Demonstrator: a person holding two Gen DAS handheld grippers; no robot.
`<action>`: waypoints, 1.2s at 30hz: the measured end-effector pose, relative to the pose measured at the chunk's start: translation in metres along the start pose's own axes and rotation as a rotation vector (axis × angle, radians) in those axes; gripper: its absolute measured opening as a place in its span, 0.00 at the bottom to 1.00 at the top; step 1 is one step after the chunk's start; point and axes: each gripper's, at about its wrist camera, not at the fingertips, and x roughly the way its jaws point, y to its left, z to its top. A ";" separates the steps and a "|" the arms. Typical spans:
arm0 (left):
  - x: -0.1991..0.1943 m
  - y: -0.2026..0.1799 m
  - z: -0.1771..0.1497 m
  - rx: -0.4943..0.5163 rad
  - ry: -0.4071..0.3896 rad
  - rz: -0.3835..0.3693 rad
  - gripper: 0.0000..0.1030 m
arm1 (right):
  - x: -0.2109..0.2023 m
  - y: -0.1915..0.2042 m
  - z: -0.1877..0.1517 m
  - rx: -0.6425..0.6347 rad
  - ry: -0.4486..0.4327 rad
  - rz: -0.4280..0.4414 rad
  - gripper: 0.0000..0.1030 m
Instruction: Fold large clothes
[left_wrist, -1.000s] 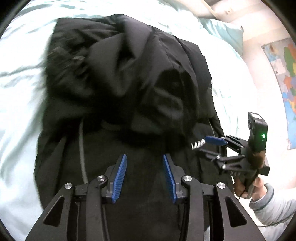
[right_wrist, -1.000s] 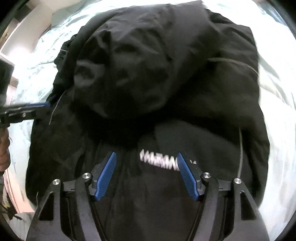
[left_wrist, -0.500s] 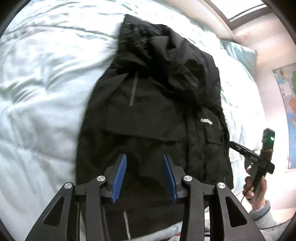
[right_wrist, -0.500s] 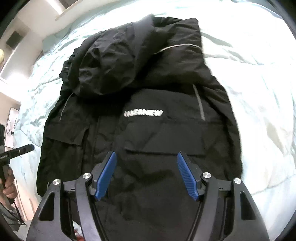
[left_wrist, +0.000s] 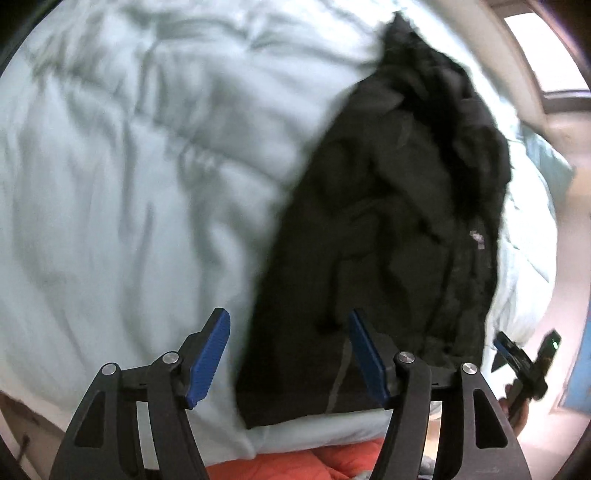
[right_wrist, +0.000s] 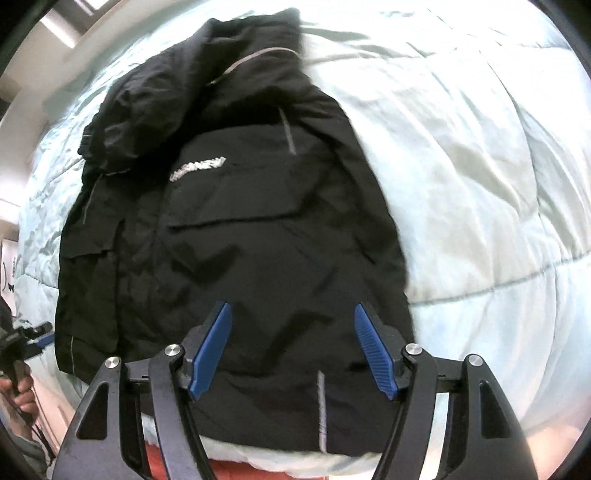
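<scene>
A large black hooded jacket (right_wrist: 229, 236) with a white chest logo lies flat on the pale bed cover, hood at the far end, hem at the near bed edge. It also shows in the left wrist view (left_wrist: 388, 229), blurred. My left gripper (left_wrist: 290, 349) is open and empty, held above the jacket's left hem edge. My right gripper (right_wrist: 291, 347) is open and empty above the jacket's lower front. The right gripper also appears at the far right of the left wrist view (left_wrist: 517, 356), and the left gripper at the left edge of the right wrist view (right_wrist: 33, 338).
The pale blue-white duvet (left_wrist: 118, 177) covers the bed (right_wrist: 480, 192) on both sides of the jacket. An orange cloth (left_wrist: 291, 463) shows below the near bed edge. A pillow (left_wrist: 546, 162) and window lie at the far right.
Both grippers have pulled back from over the hood toward the near bed edge. The whole jacket now shows. The left gripper has opened wider and swung left.
</scene>
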 end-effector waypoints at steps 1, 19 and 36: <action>0.005 0.003 -0.003 -0.005 0.013 -0.008 0.66 | -0.001 -0.004 -0.003 0.002 0.002 -0.010 0.69; 0.008 -0.013 -0.025 0.080 -0.047 -0.103 0.45 | 0.020 -0.097 -0.041 0.179 0.107 0.096 0.58; 0.003 -0.071 -0.024 0.264 -0.015 -0.090 0.25 | 0.032 -0.050 -0.047 -0.046 0.217 0.114 0.49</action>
